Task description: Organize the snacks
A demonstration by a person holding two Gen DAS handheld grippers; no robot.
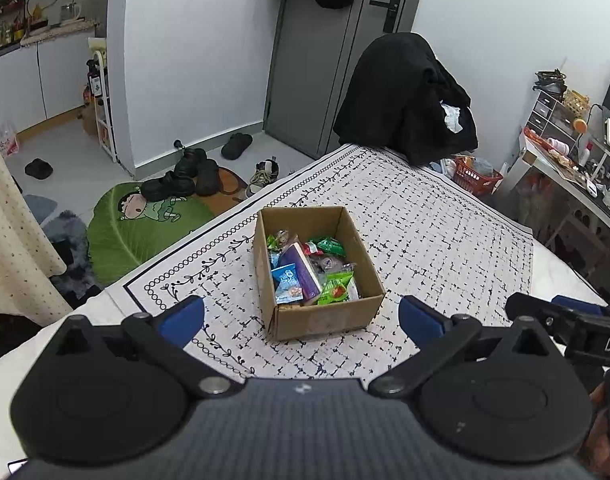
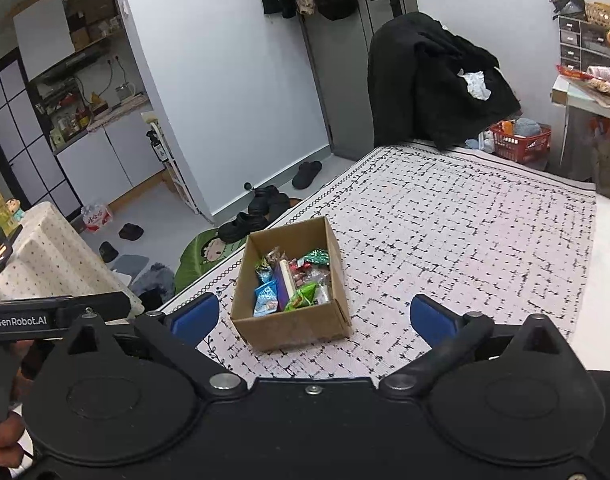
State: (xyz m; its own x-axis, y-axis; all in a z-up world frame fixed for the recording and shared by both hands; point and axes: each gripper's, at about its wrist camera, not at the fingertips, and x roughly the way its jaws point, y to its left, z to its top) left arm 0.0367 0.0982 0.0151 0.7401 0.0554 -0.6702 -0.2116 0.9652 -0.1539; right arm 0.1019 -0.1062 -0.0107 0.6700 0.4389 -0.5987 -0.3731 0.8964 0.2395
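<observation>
both tools empty and spread as wide as i see them go: left tool (image 1: pixel 301 316) and right tool (image 2: pixel 315 316) each show blue pads well apart with nothing between them. one cardboard box (image 1: pixel 317 316) sits on the patterned cloth (image 1: pixel 445 232) covering the tabletop, ahead of and below both tools, roughly centred in each wrist view. snacks (image 1: pixel 309 268) already lie inside it, a purple pack (image 1: pixel 303 270) longways front to back, blue packet (image 1: pixel 287 282) on its left, green wrappers (image 1: pixel 333 288) on the right and toward the far wall. i see no loose snacks on the cloth outside the box.

key relation: box long axis runs away from me, near short wall facing the tools. from the left tool it sits dead ahead; from the right tool it lies a touch left of centre, so i judge neither clearly nearer, left maybe better lined up. right tool body (image 1: pixel 565 320) shows at the left view's right edge, so the two are side by side, apart. looks near done to me; any next reach goes forward and down into the box.
</observation>
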